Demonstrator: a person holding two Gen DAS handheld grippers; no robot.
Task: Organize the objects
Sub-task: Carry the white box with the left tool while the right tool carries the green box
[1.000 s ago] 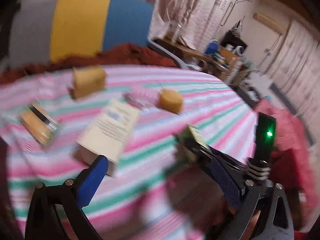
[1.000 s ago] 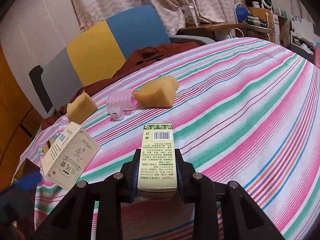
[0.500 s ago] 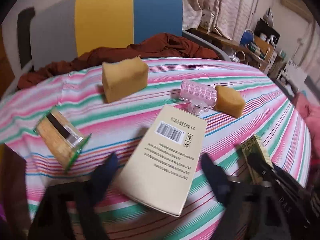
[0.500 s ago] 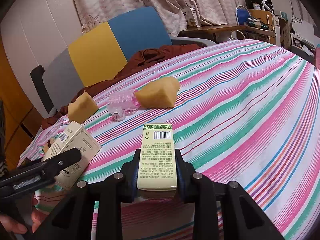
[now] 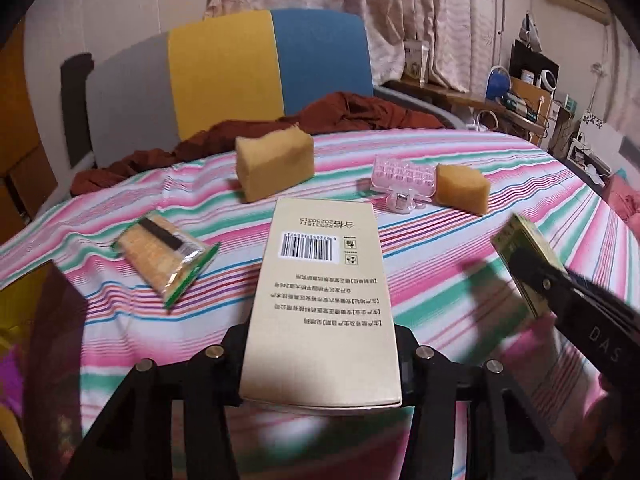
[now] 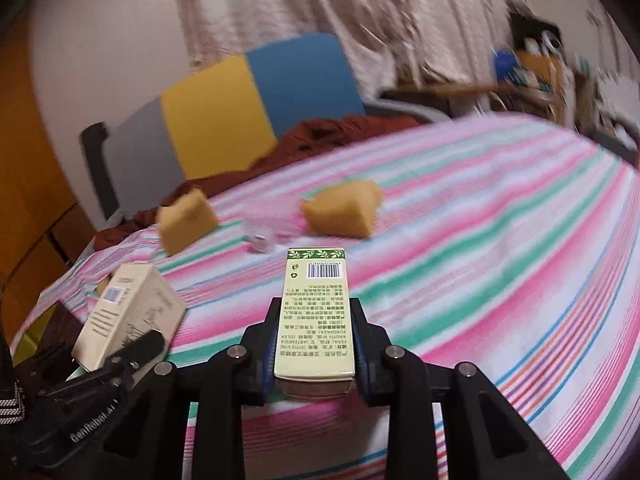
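Beige box (image 5: 320, 300) clamped in left tool (image 5: 320, 364); green box (image 6: 315, 320) in right tool (image 6: 314, 360)

Beige box (image 5: 320, 304) clamped in left gripper (image 5: 320, 360)

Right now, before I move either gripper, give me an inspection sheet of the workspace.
Surface: striped tablecloth, smooth.
Job's things: beige box in left gripper; green box in right gripper.
Clutter: large sponge, small sponge, pink clip touching the small sponge, cracker packet lying flat.
Grippers: both shut on their boxes.
Cables: nothing seen on the table.
Surroundings: colour-block chair, brown cloth, curtains, cluttered desk.
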